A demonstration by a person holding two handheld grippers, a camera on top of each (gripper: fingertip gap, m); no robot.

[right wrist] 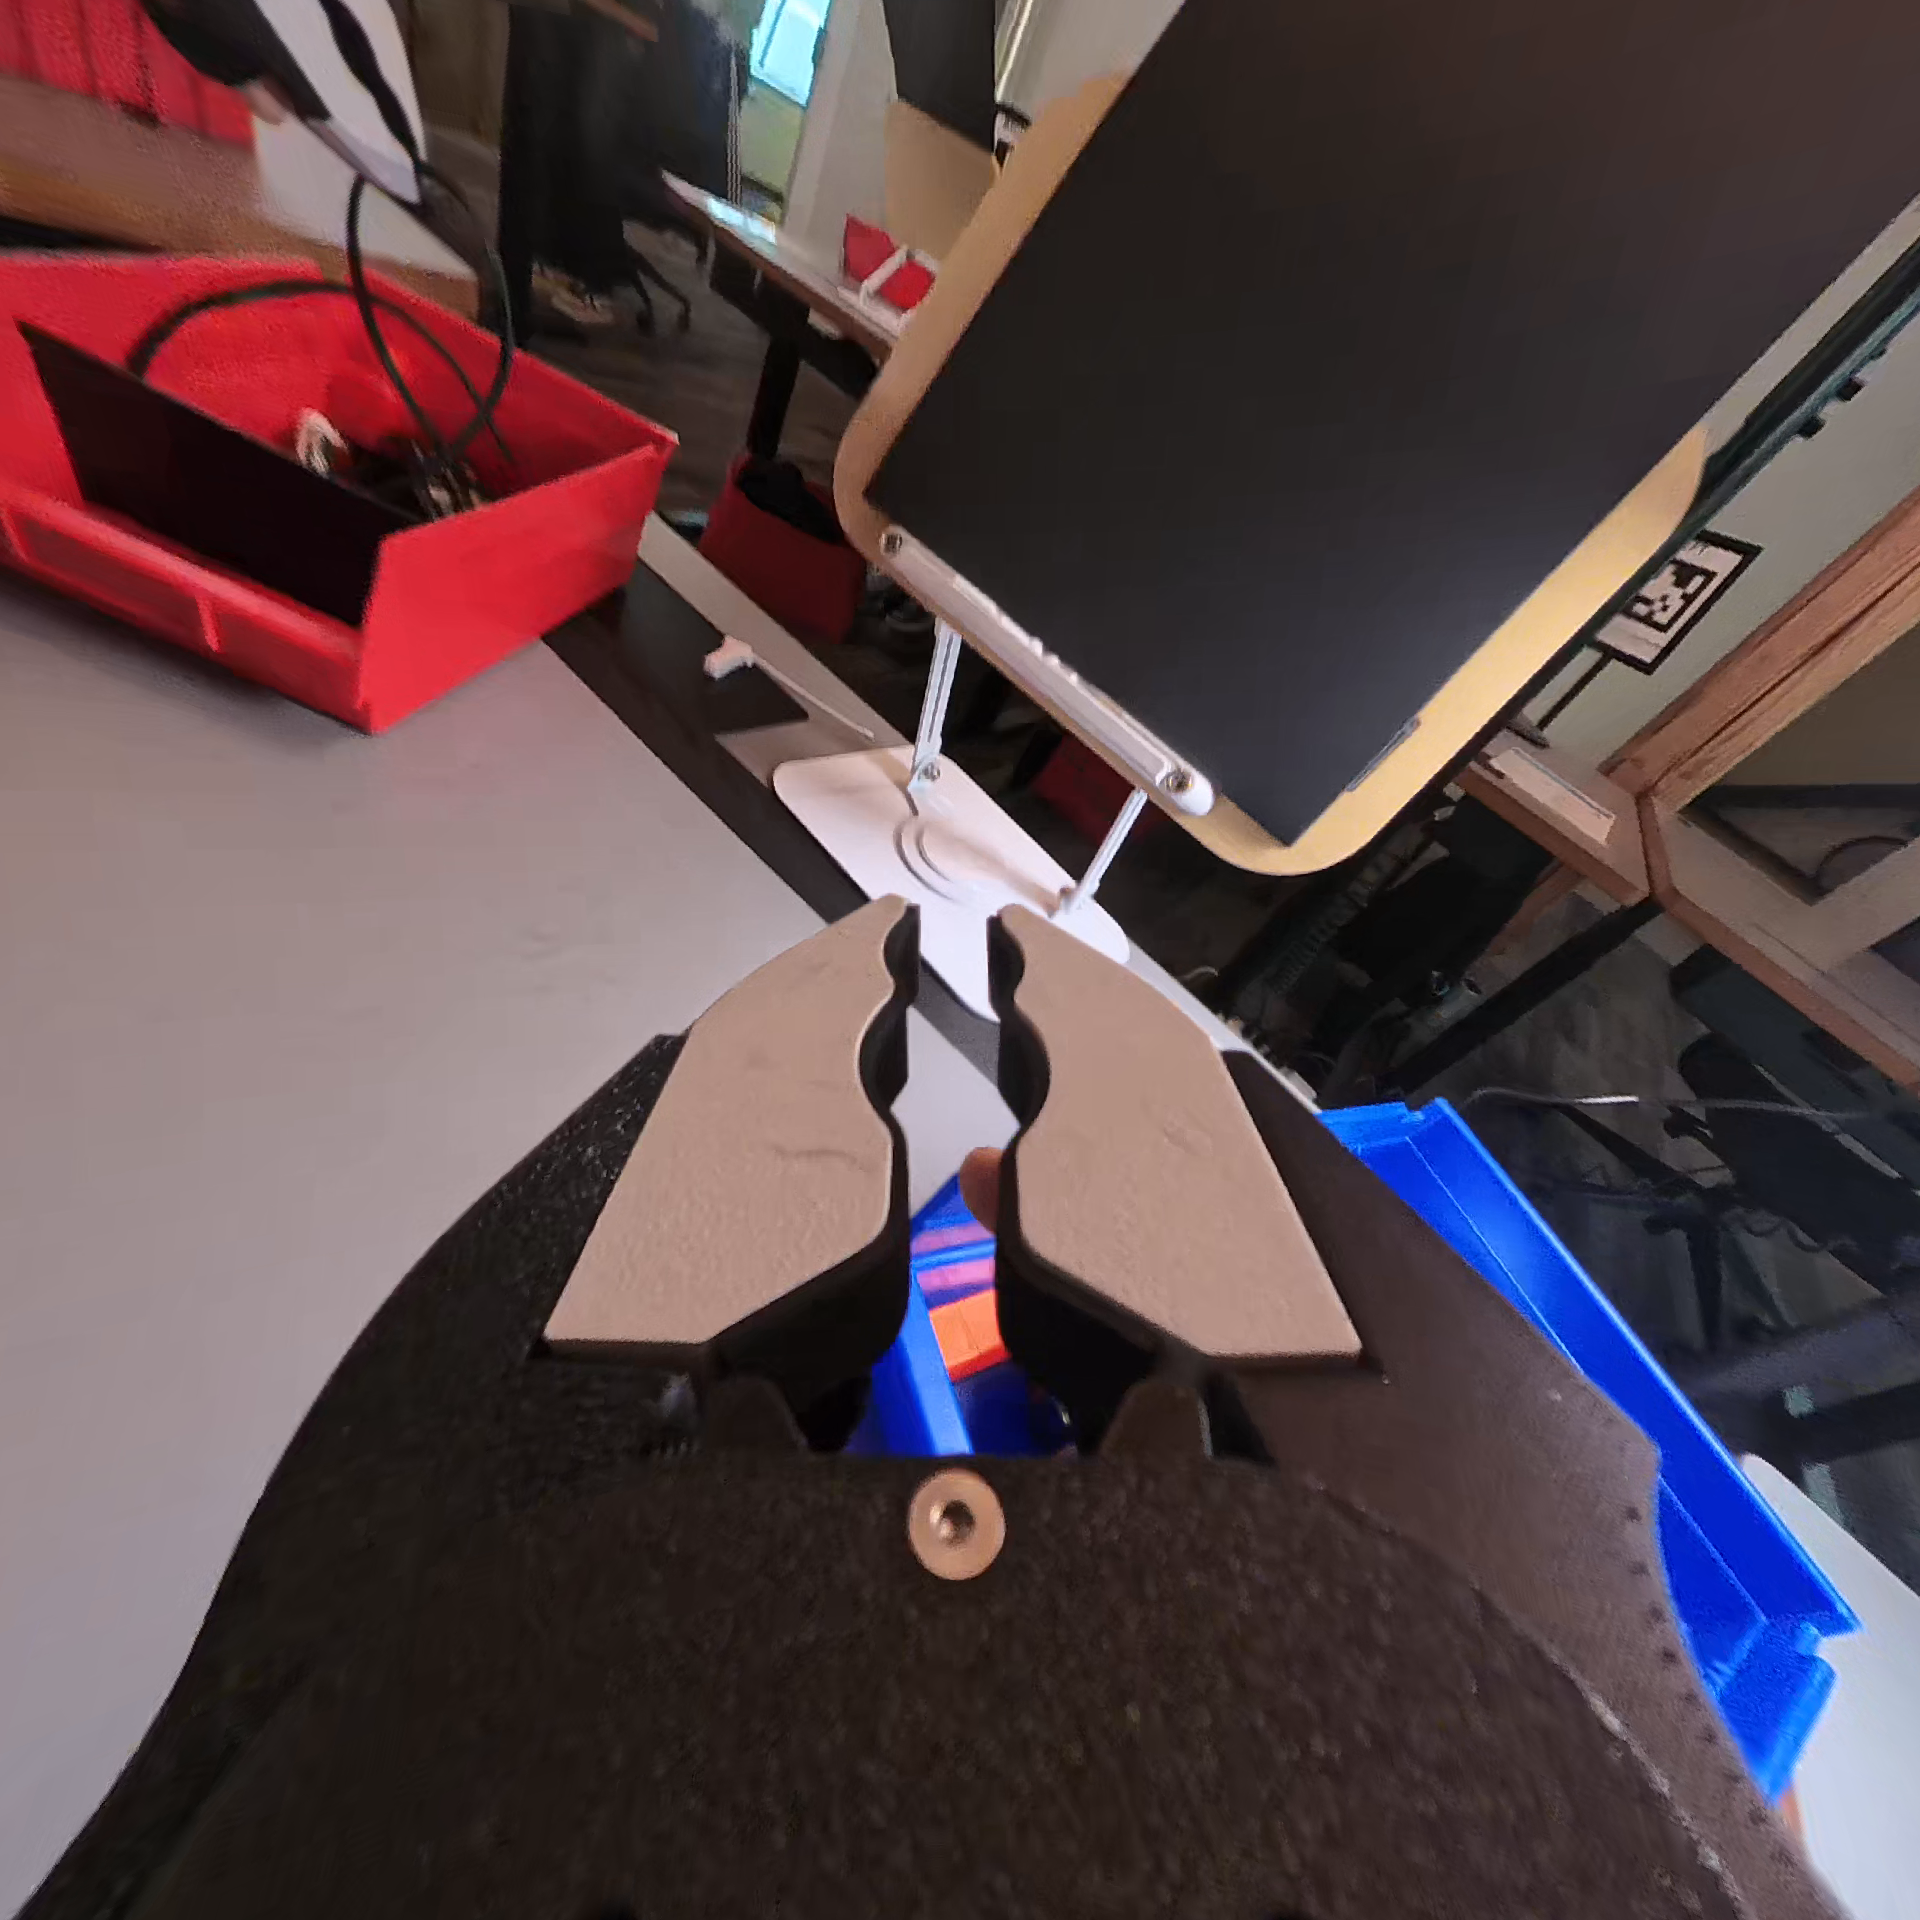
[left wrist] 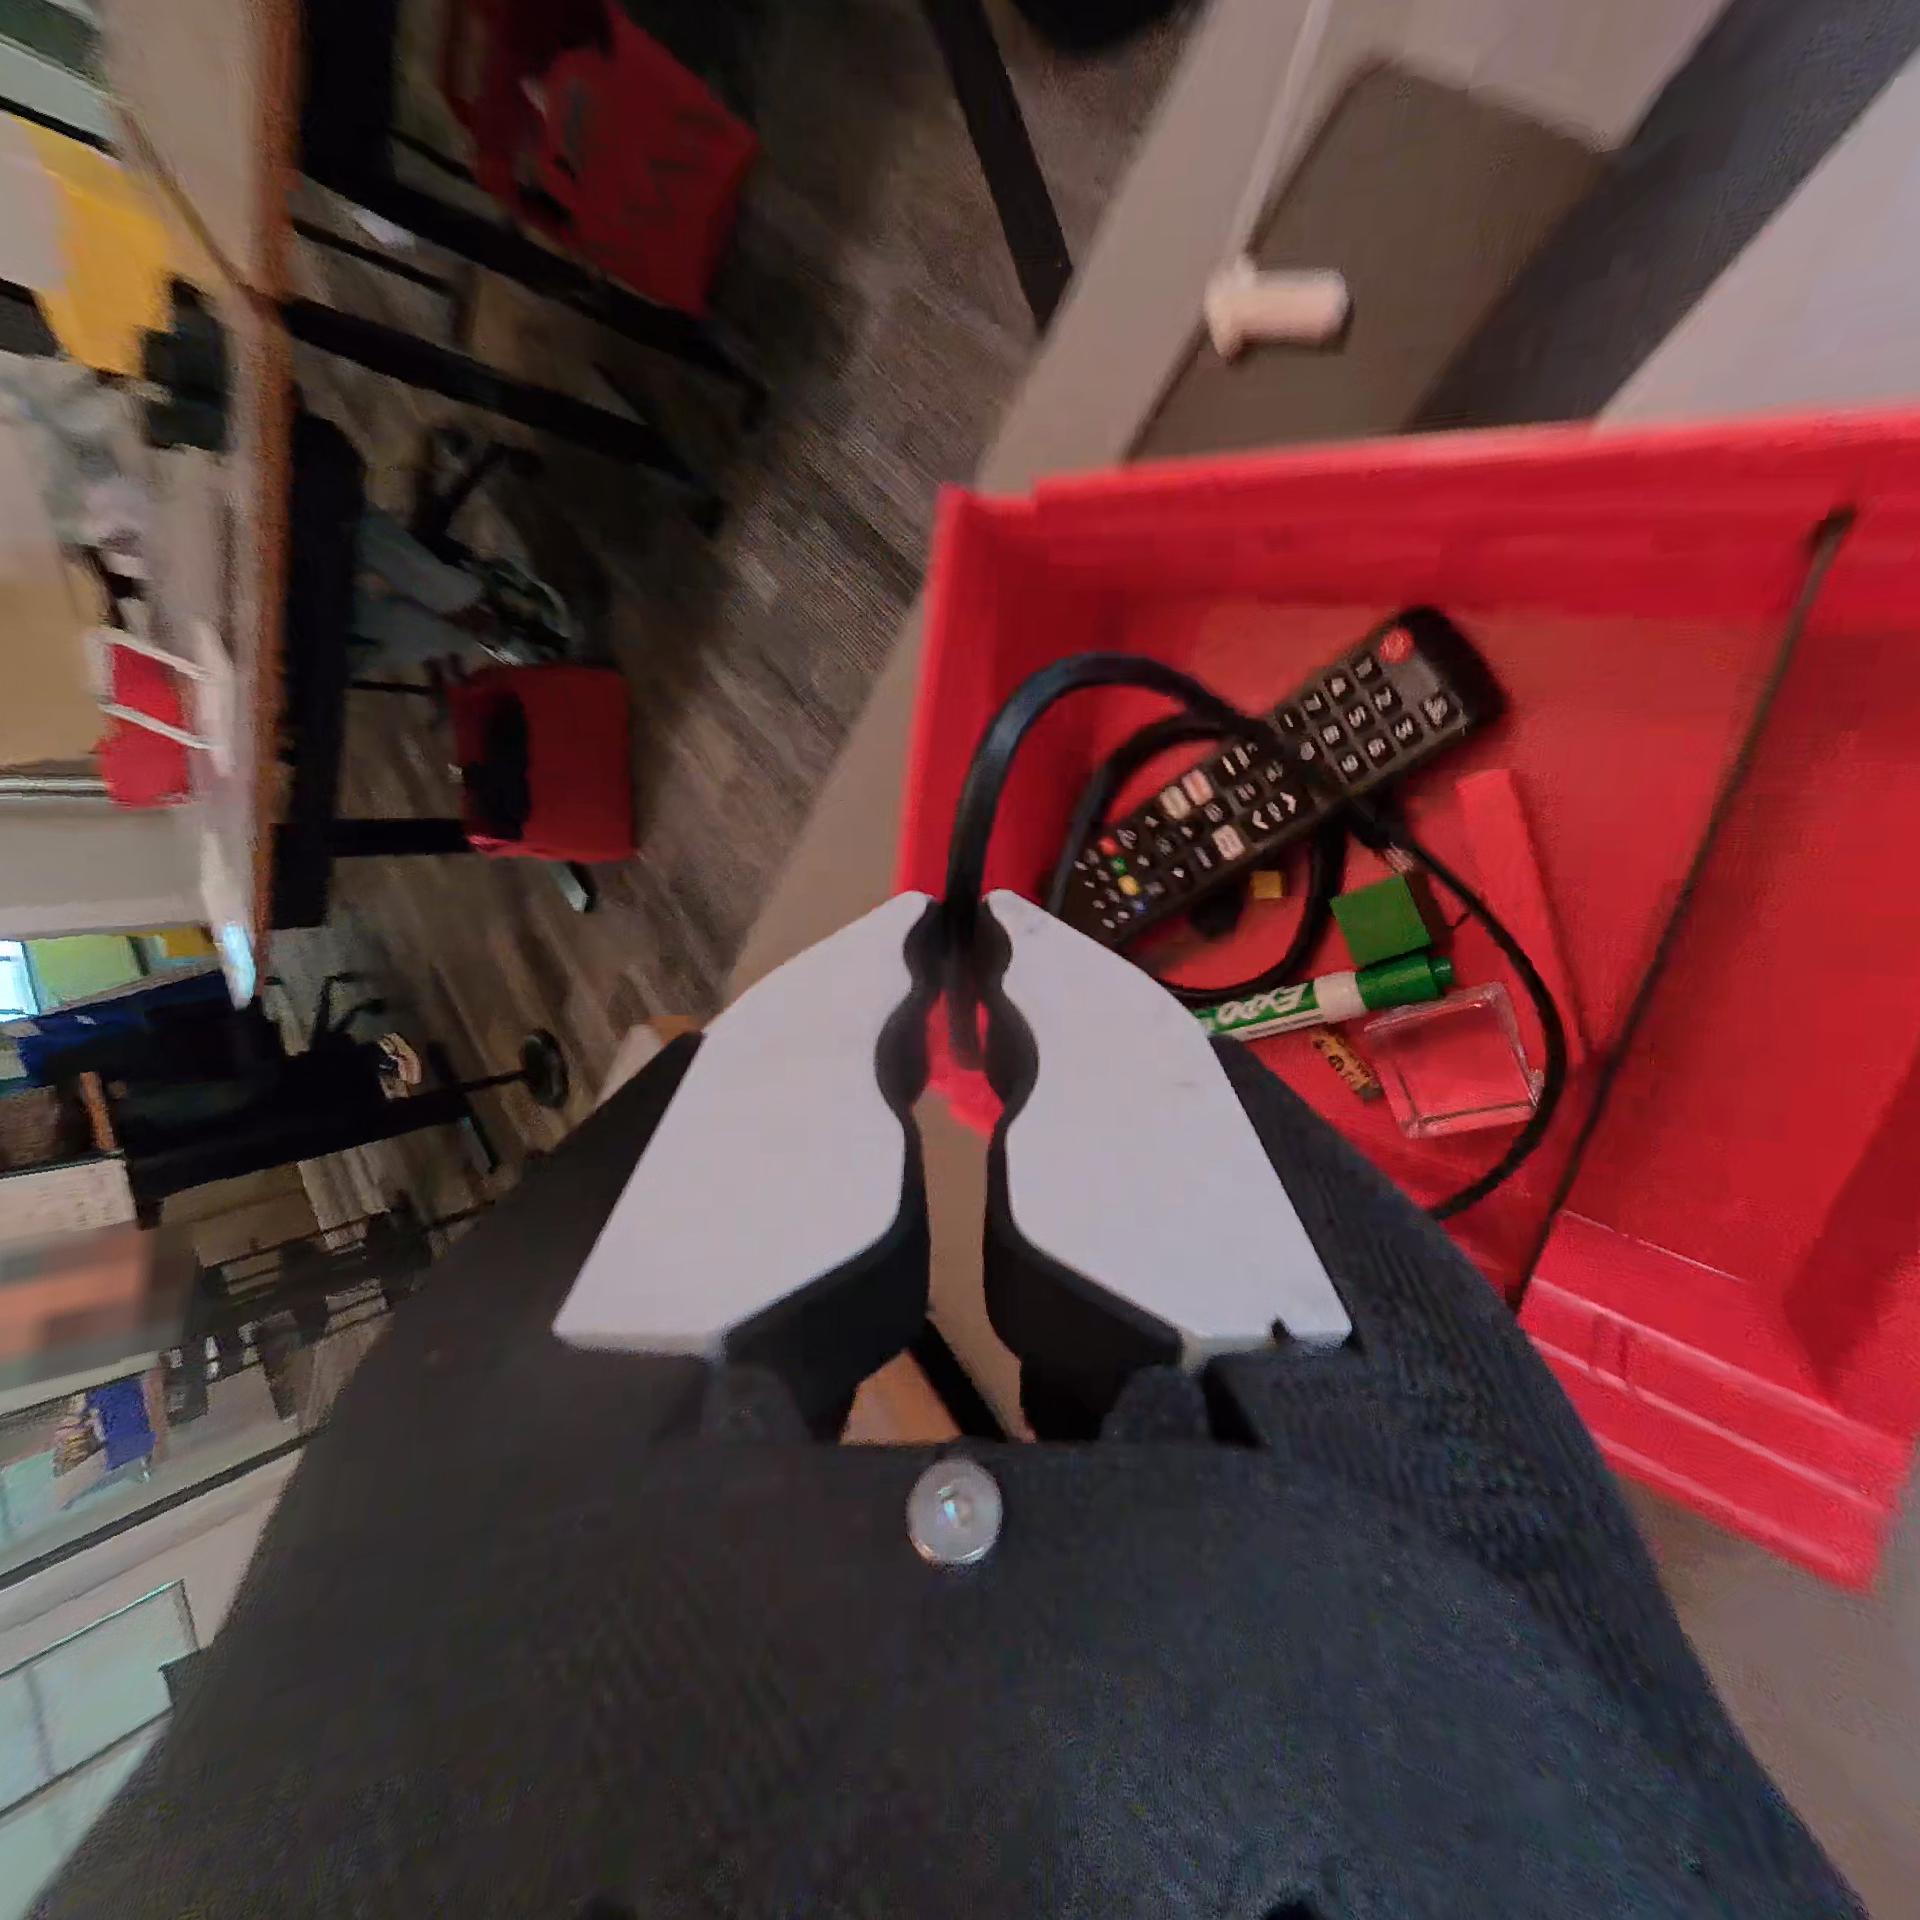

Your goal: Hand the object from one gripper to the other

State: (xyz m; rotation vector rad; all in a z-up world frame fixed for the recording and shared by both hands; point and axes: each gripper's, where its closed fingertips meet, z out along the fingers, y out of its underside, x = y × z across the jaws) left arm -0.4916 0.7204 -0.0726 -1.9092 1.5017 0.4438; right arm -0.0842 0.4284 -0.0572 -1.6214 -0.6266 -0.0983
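My left gripper (left wrist: 956,914) is shut on a black cable (left wrist: 1039,686), which loops up from the red bin (left wrist: 1351,499) and is pinched between the fingertips. The rest of the cable lies coiled in the bin under a black remote (left wrist: 1278,779). In the right wrist view, the left gripper (right wrist: 343,94) shows at the top left, with the cable (right wrist: 358,281) hanging from it into the red bin (right wrist: 499,613). My right gripper (right wrist: 954,920) is empty, its jaws a narrow gap apart, well to the right of the bin over the grey table.
The red bin also holds a green marker (left wrist: 1340,992), a green block (left wrist: 1382,920) and a clear box (left wrist: 1455,1060). A blue bin (right wrist: 1558,1351) sits under my right gripper. A dark panel (right wrist: 1351,364) on a white stand (right wrist: 935,862) rises just ahead of it. My hands' fingertips stand some 50 cm from each other.
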